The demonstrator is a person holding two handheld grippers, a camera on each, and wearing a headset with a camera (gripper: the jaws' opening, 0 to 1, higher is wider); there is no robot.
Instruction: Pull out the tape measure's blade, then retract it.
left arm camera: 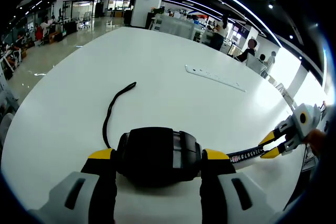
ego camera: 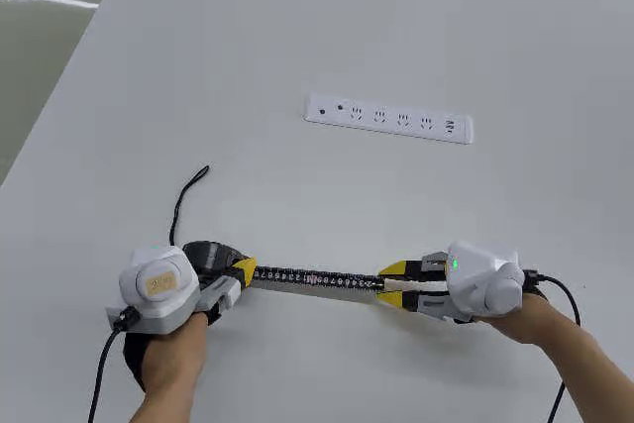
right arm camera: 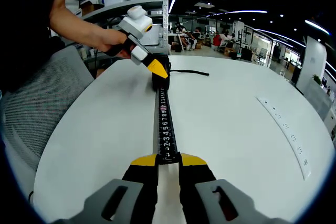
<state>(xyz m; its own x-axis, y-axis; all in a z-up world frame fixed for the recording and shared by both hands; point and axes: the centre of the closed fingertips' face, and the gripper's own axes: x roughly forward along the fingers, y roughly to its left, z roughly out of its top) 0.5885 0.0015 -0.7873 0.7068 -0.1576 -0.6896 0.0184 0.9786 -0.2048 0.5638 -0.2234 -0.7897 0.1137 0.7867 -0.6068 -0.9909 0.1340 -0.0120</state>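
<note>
I have the tape measure's black case [left arm camera: 157, 148] clamped between the yellow-tipped jaws of the left gripper [ego camera: 230, 272]. They stand fairly wide to span its body, one tip on each side. The case rests on the white table [ego camera: 396, 27], low and to the left in the head view. Its blade [ego camera: 312, 278] is drawn out in a straight line just above the tabletop, with the black face and white numerals turned up.

The far end of the blade sits in the right gripper [ego camera: 391, 284]. Its jaws are drawn in narrow, and in the right gripper view the tip of the blade is pinched between the two yellow tips.

A thin black wrist cord [ego camera: 183, 200] trails from the case across the table, away from me, in a loose curve. A white power strip [ego camera: 388, 118] lies flat farther back, well apart from the tape and both grippers.

My left hand [ego camera: 168, 359] comes up from the bottom edge and wraps the left gripper's handle, aiming it to the right. My right hand [ego camera: 535, 319] reaches in from the lower right corner and aims its gripper to the left. The two grippers face each other along the blade, both held low and about level with the table.
</note>
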